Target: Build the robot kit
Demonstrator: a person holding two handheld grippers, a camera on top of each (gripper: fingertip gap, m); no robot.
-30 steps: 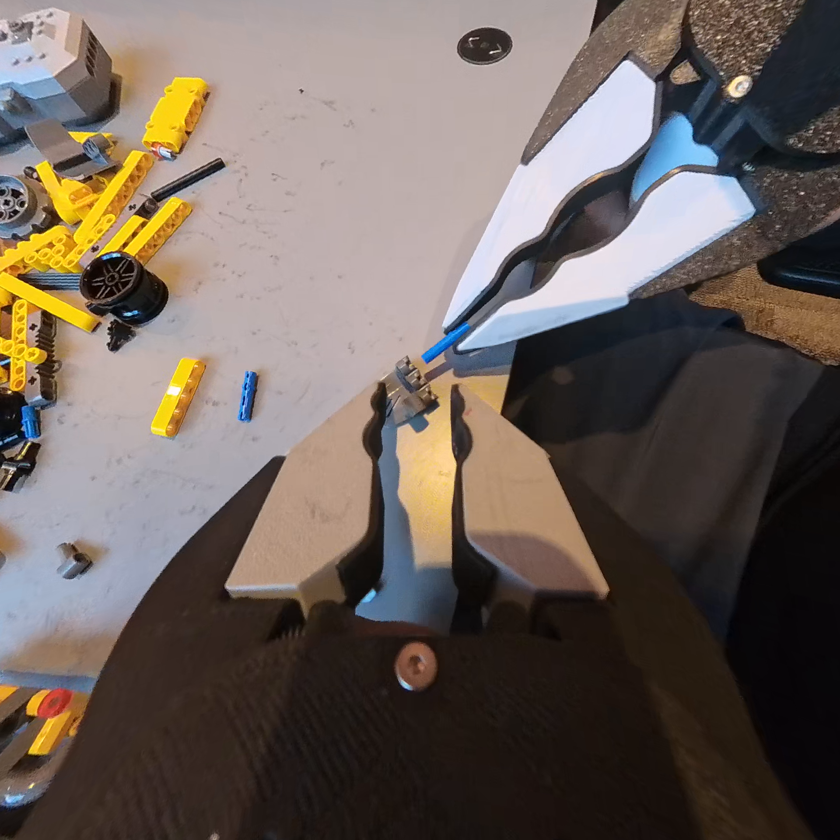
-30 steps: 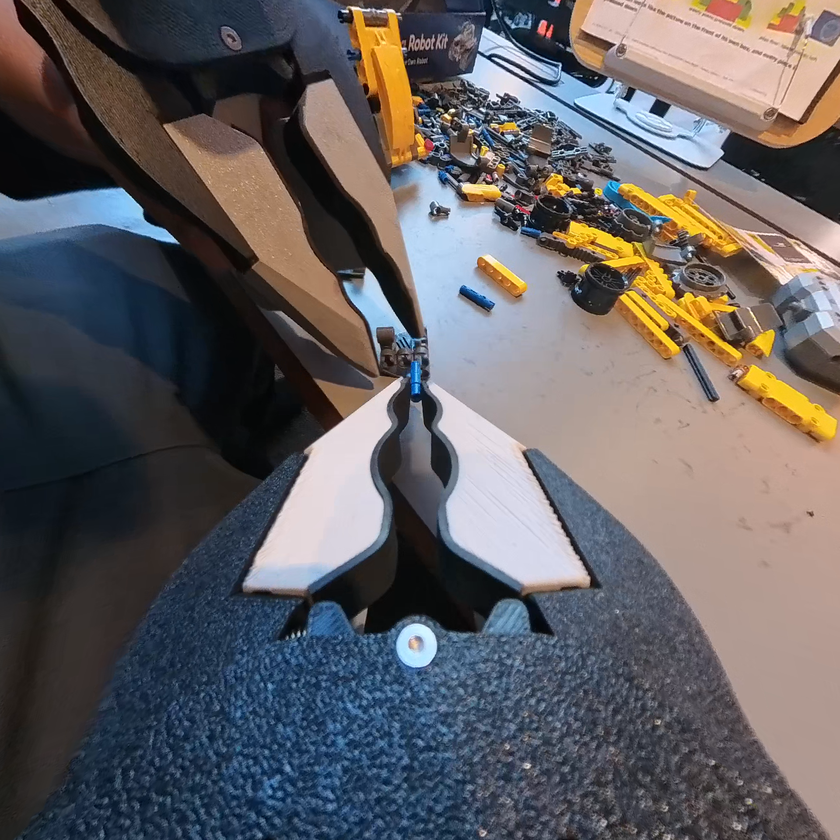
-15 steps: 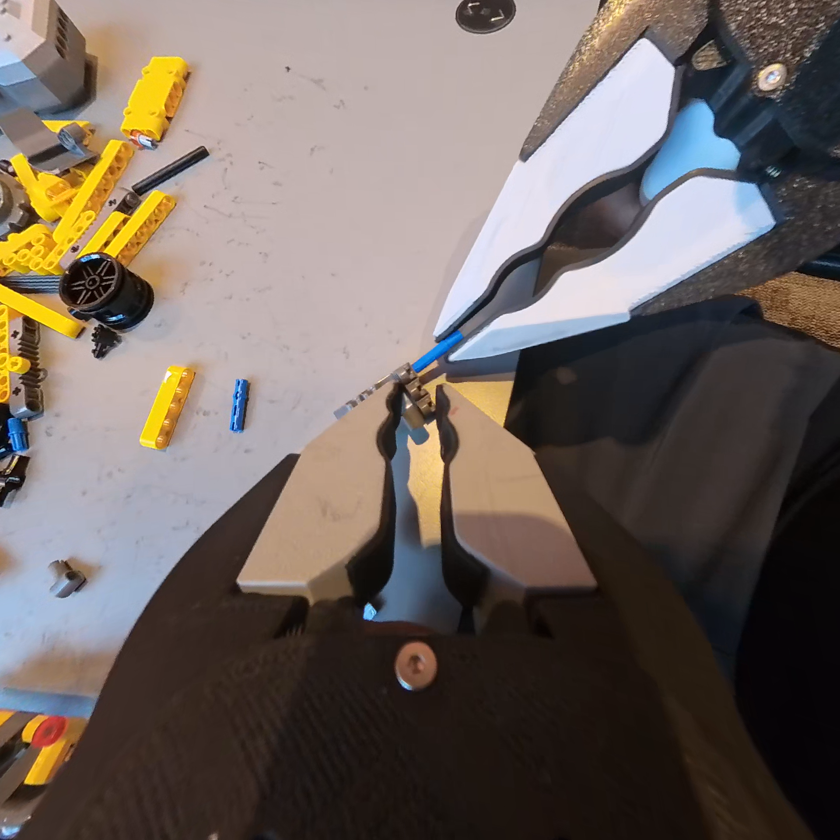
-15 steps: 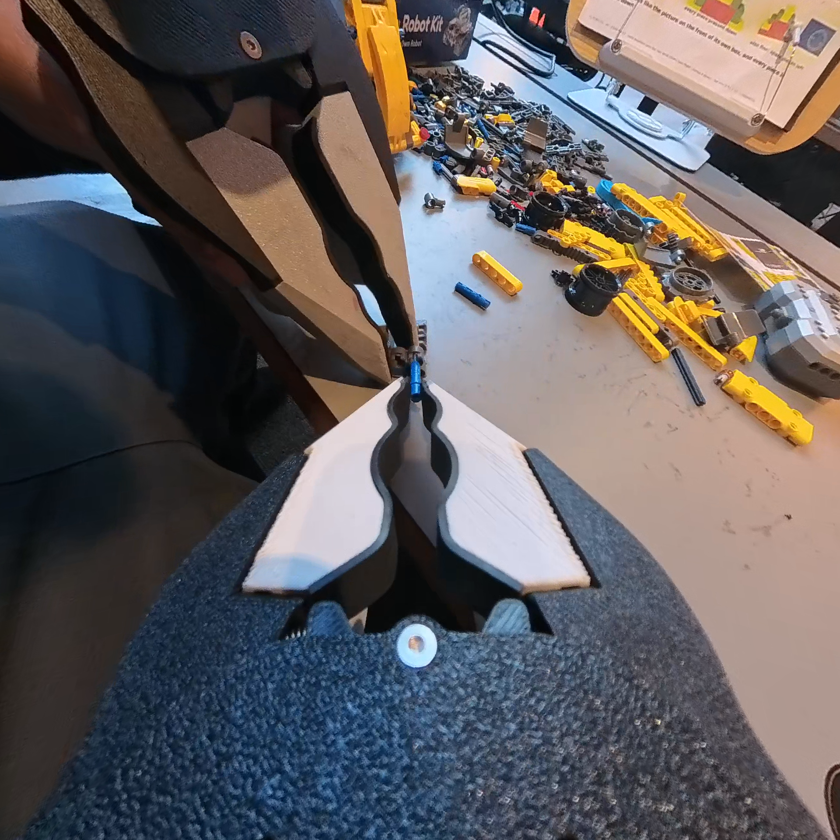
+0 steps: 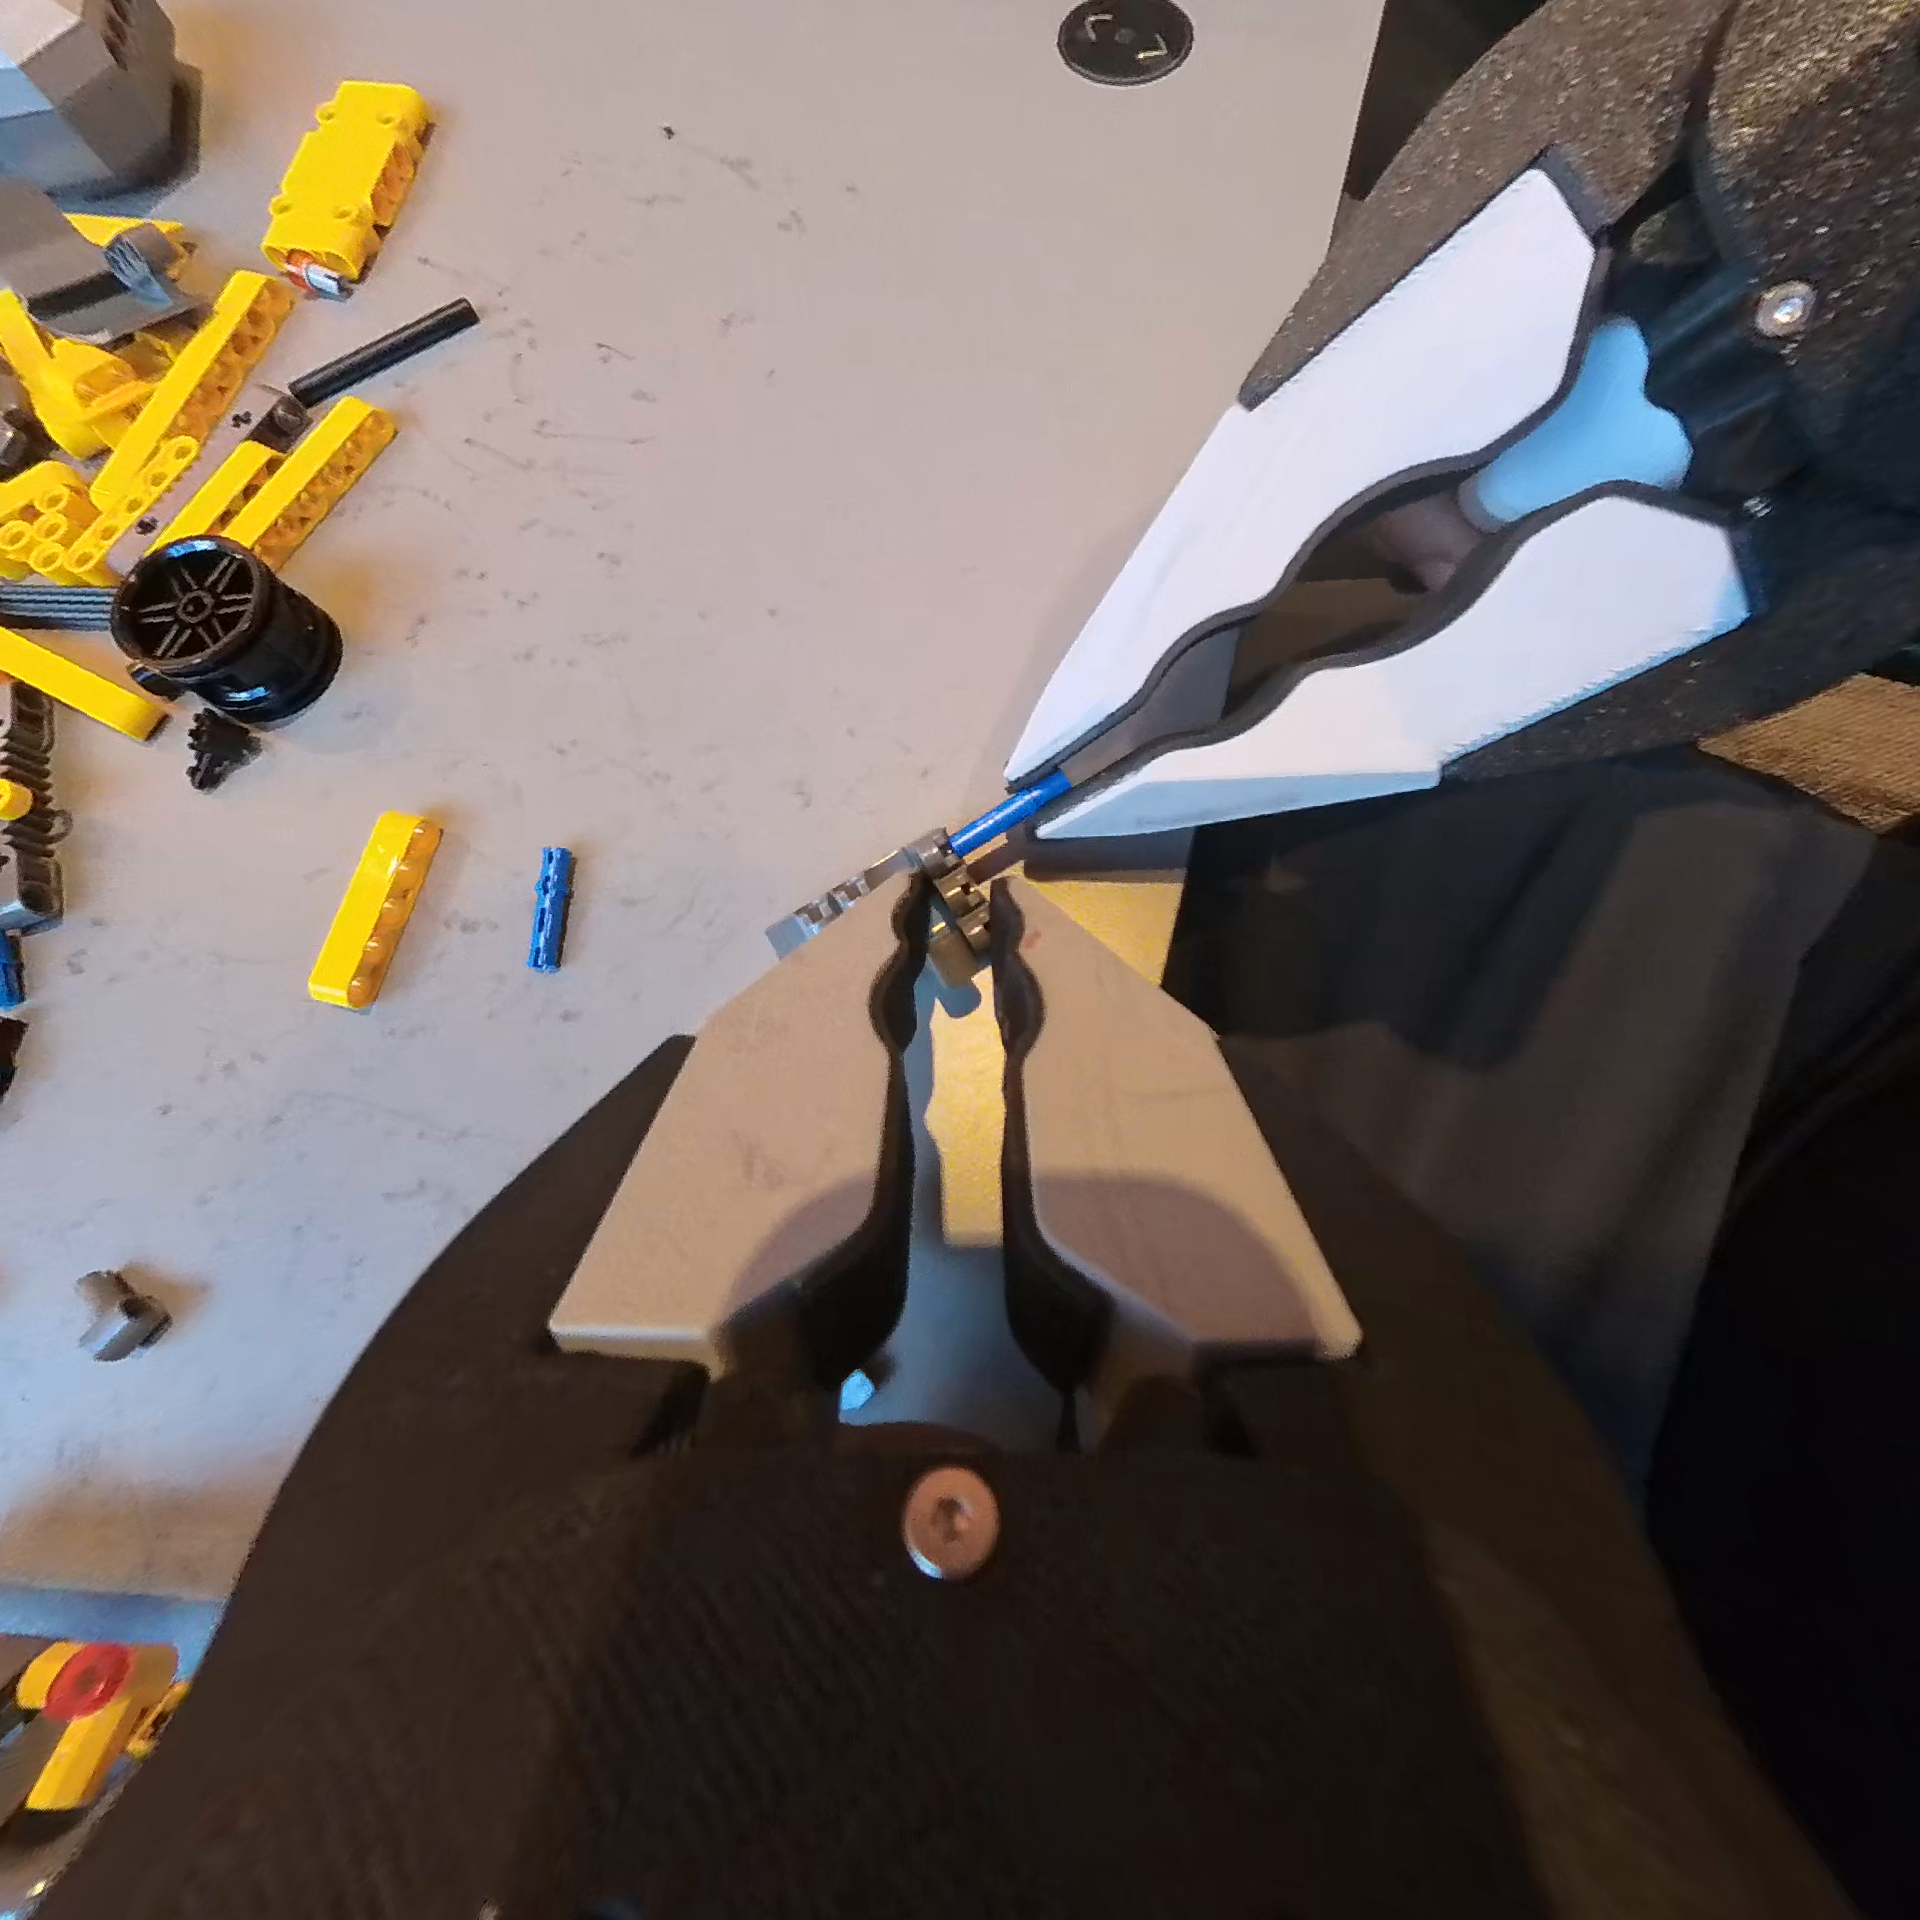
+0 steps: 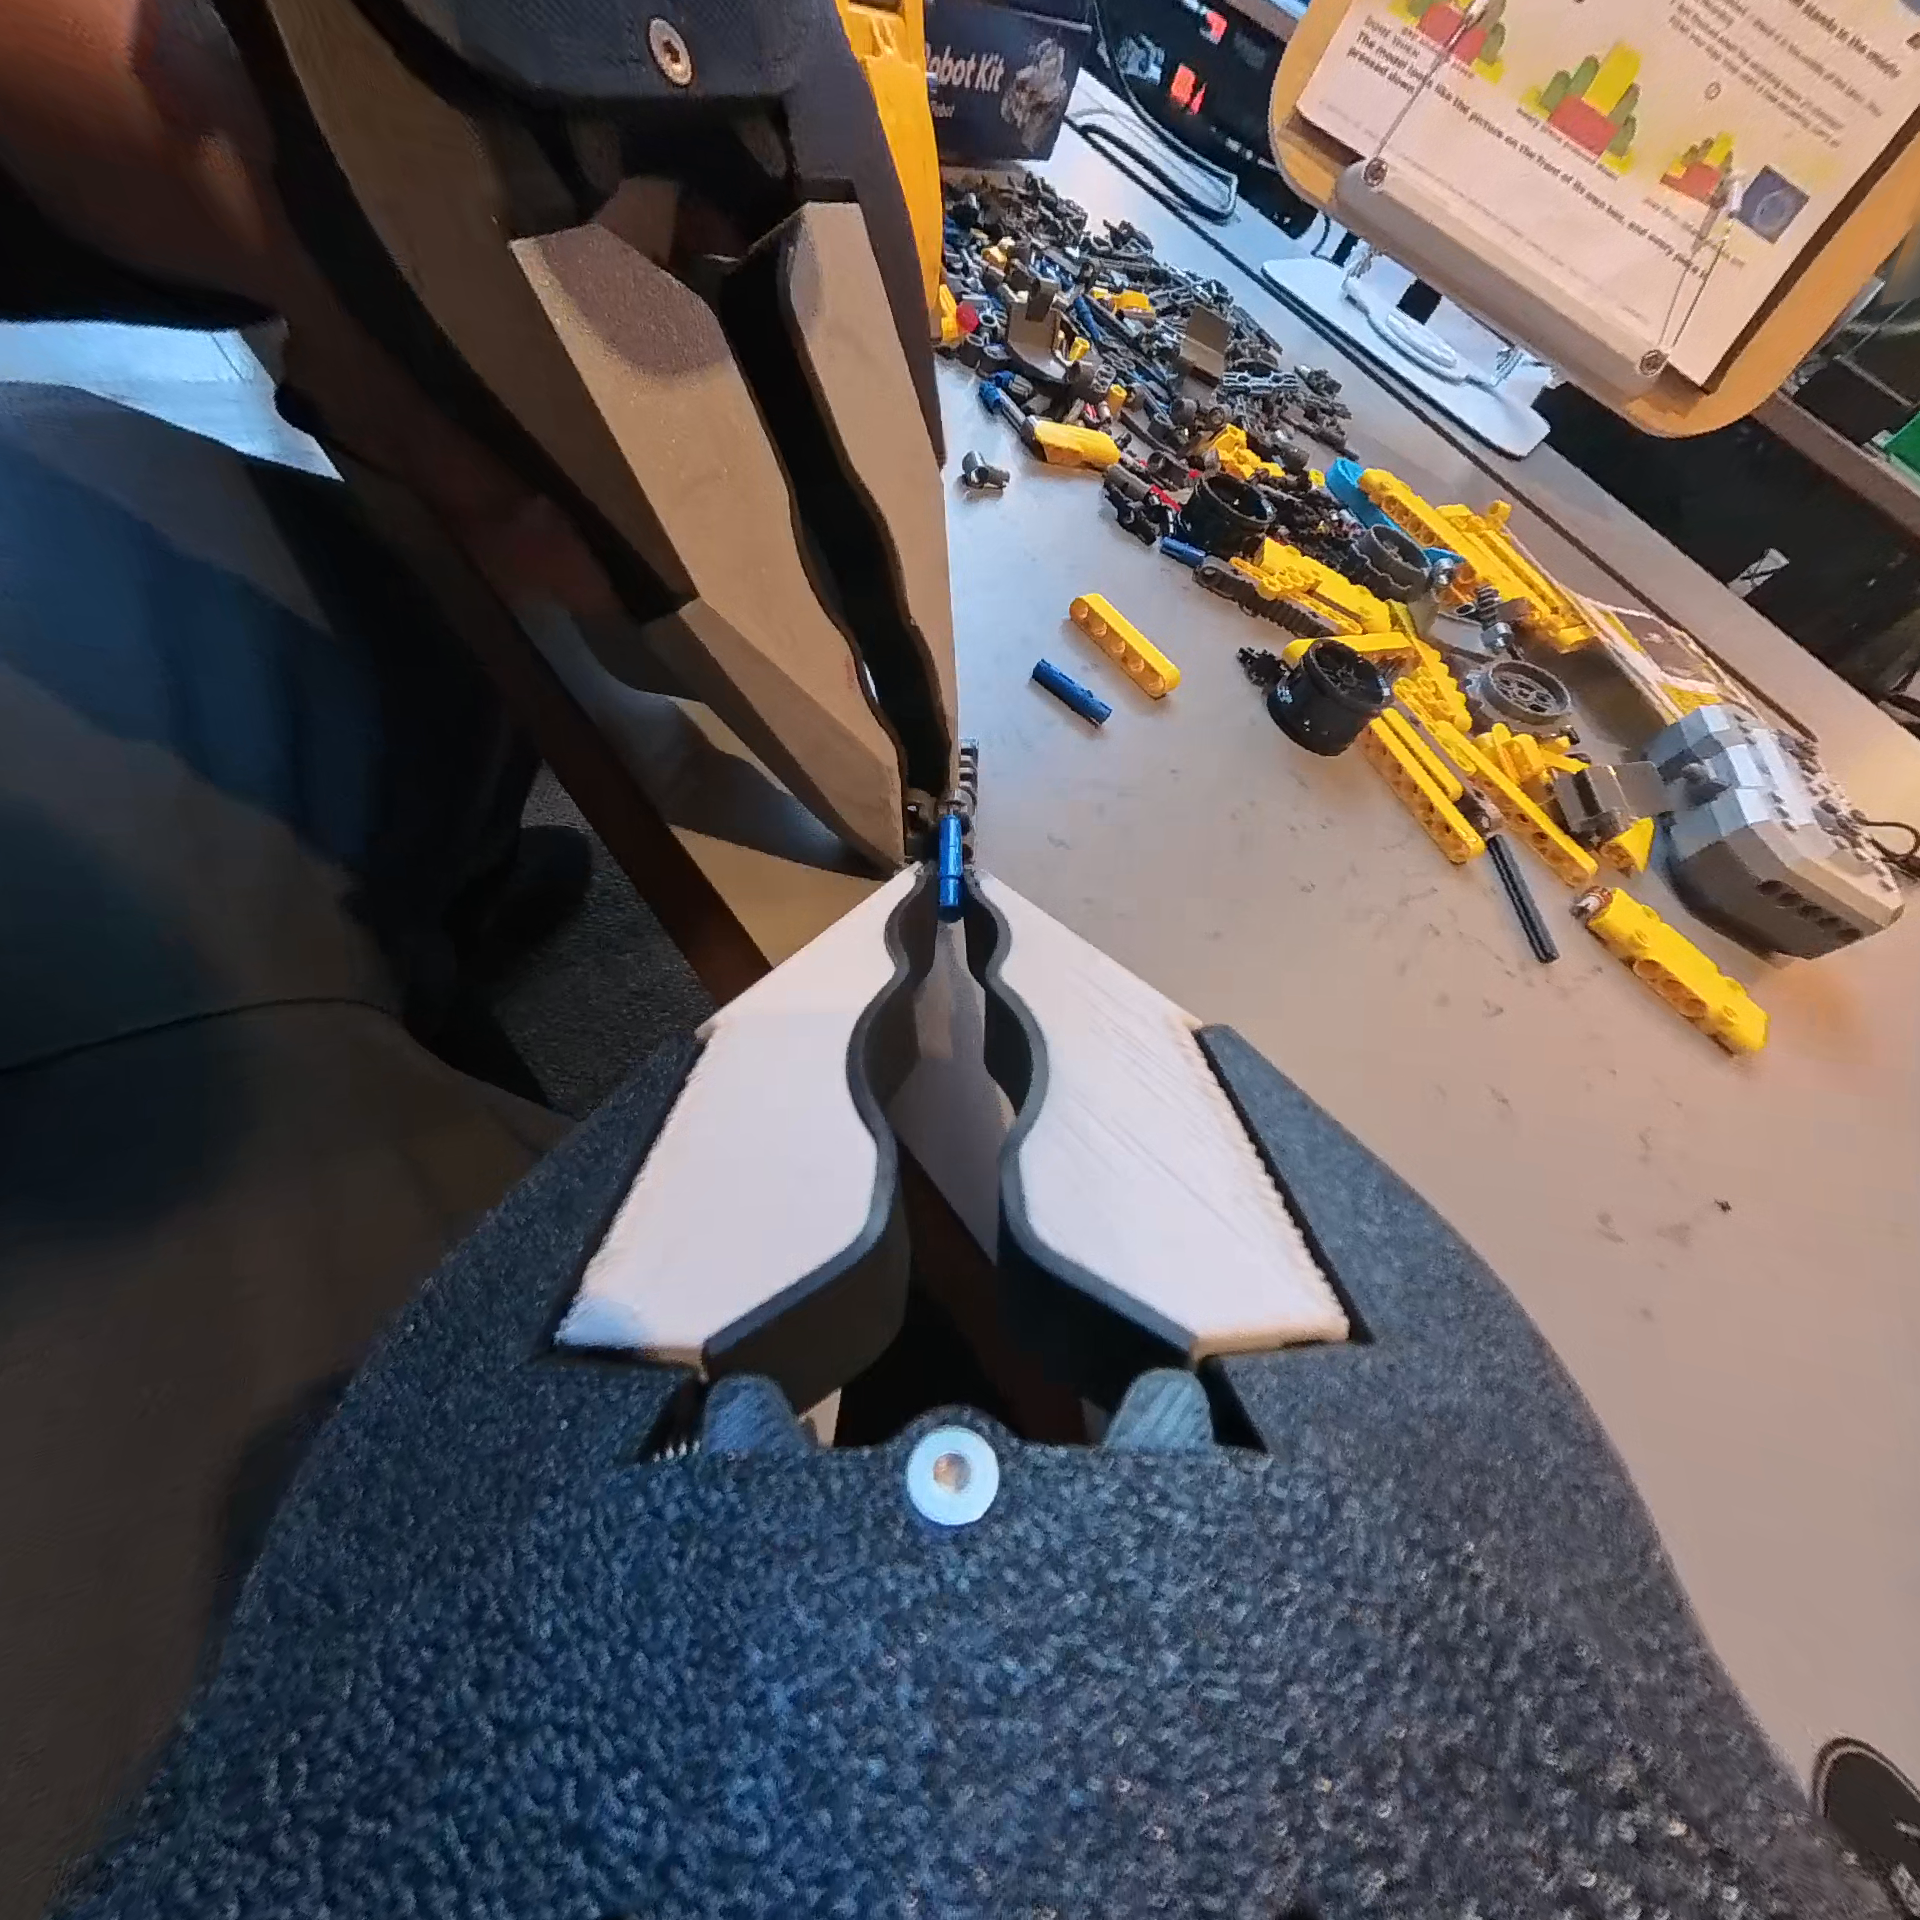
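Left gripper (image 5: 951,914): jaws nearly together, clamped on a small grey connector (image 5: 956,920). Right gripper (image 6: 951,894): jaws pinched on a blue pin (image 6: 949,852), which is touching the connector, above the bench (image 5: 831,416).

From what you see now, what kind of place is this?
Probably a hobby or lab workbench for building-toy kits: a grey table strewn with yellow beams and black wheels, a kit box and an instruction sheet on a stand behind.

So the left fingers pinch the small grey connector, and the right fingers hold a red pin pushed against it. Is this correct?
Nearly. The pin is blue, not red, as both wrist views show. The rest stands: the left gripper pinches the small grey connector, and the right gripper holds the pin against it.
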